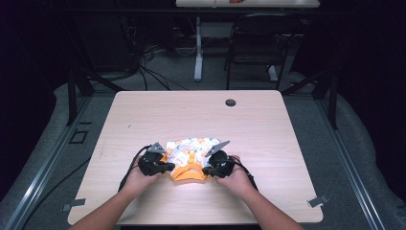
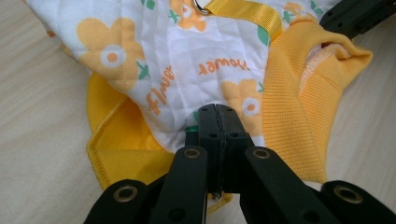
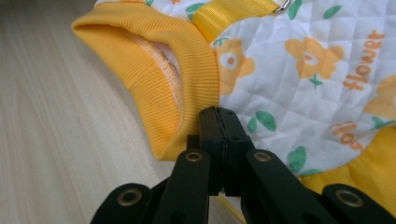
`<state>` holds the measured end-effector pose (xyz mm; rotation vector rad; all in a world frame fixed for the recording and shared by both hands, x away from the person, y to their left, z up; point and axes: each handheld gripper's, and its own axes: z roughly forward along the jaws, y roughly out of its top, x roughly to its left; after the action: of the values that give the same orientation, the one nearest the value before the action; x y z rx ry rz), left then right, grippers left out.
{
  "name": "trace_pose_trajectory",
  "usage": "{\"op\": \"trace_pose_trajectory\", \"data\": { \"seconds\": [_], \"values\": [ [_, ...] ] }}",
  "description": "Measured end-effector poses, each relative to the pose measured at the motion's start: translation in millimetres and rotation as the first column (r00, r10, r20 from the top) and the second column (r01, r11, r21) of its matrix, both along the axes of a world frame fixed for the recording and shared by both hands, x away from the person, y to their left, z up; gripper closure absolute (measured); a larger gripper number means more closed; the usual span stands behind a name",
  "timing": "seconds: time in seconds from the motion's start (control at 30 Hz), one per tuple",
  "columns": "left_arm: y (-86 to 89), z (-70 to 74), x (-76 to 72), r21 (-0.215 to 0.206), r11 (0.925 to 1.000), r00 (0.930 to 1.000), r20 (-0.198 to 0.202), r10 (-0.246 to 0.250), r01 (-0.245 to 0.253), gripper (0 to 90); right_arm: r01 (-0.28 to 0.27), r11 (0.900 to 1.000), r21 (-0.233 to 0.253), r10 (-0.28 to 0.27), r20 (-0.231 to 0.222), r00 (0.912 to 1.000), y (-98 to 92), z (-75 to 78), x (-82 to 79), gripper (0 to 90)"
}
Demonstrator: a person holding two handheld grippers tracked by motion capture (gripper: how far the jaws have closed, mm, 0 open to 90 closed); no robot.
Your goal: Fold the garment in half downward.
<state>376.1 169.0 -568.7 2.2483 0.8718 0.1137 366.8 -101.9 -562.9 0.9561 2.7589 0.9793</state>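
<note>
Pinching the garment (image 1: 189, 158), both tongs (image 2: 218, 116) (image 3: 219, 119) hide the fabric they clamp.

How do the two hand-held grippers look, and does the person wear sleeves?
The left gripper and right gripper are black, each topped by a grey three-cornered plate and trailing a black cable. Close up, their flat black fingers hang on linked bars with brass-coloured pivots. The forearms show no sleeves.

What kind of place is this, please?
Probably a lab or recording studio, not a home: a plain wooden table on grey carpet, cables trailing on the floor, dark curtains around, and a black chair behind.
</note>
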Motion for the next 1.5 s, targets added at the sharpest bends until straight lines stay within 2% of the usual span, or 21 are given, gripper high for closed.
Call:
{"op": "trace_pose_trajectory", "data": {
  "seconds": [0.13, 0.2, 0.43, 0.53, 0.8, 0.97, 1.07, 1.13, 1.23, 1.37, 1.5],
  "values": [
    [-1.1, -0.3, 7.3, 0.000, 0.9999, 0.9998, 0.009, 0.017, -0.017, 90.0, 0.015, 1.000, 0.009, -0.015, 0.004, 0.9999, 0.9, -0.6, 4.4, 90.0],
    [-1.2, -1.0, 12.5, -0.007, 0.9994, 0.9993, 0.015, 0.033, -0.033, 90.0, 0.015, 1.000, -0.010, -0.015, 0.007, 0.9999, 1.3, 0.6, 9.8, 90.0],
    [1.2, -2.6, 20.9, -0.045, 0.9968, 0.9978, -0.011, 0.066, -0.066, 90.0, 0.040, 0.999, -0.010, -0.040, 0.014, 0.9991, 1.9, 0.5, 21.0, 90.0],
    [-1.0, -1.4, 24.1, -0.024, 0.9974, 0.9977, -0.001, 0.068, -0.068, 90.0, 0.046, 0.999, -0.014, -0.046, 0.018, 0.9988, 2.1, 0.7, 24.7, 90.0],
    [-2.9, -0.8, 29.6, -0.014, 0.9962, 0.9963, 0.002, 0.086, -0.085, 89.9, 0.068, 0.998, -0.014, -0.067, 0.035, 0.9971, 2.5, 0.2, 27.5, 90.0],
    [-3.7, 2.3, 27.4, -0.011, 0.9944, 0.9944, 0.010, 0.105, -0.105, 89.8, 0.093, 0.996, -0.008, -0.093, 0.036, 0.9950, 3.3, 2.3, 26.1, 90.0],
    [-4.1, 7.2, 23.6, -0.019, 0.9931, 0.9927, 0.031, 0.116, -0.116, 89.9, 0.096, 0.995, -0.005, -0.095, 0.056, 0.9939, 3.5, 7.0, 22.6, 90.0],
    [-3.3, 11.7, 20.6, -0.019, 0.9947, 0.9939, 0.043, 0.101, -0.101, 89.9, 0.099, 0.995, 0.028, -0.100, 0.063, 0.9930, 2.5, 12.0, 19.9, 90.0],
    [-0.1, 18.8, 15.4, -0.045, 0.9939, 0.9934, 0.051, 0.103, -0.101, 89.8, 0.104, 0.992, 0.074, -0.110, 0.079, 0.9908, -0.8, 21.6, 15.3, 89.6],
    [7.6, 27.8, 8.5, -0.064, 0.9930, 0.9925, 0.065, 0.103, -0.099, 89.6, 0.100, 0.992, 0.074, -0.108, 0.122, 0.9867, -4.8, 31.4, 6.3, 87.1],
    [16.2, 31.9, -0.2, -0.076, 0.9917, 0.9914, 0.073, 0.109, -0.103, 89.0, 0.088, 0.993, 0.079, -0.098, 0.134, 0.9862, -13.4, 37.6, -3.5, 86.5]
  ]
}}
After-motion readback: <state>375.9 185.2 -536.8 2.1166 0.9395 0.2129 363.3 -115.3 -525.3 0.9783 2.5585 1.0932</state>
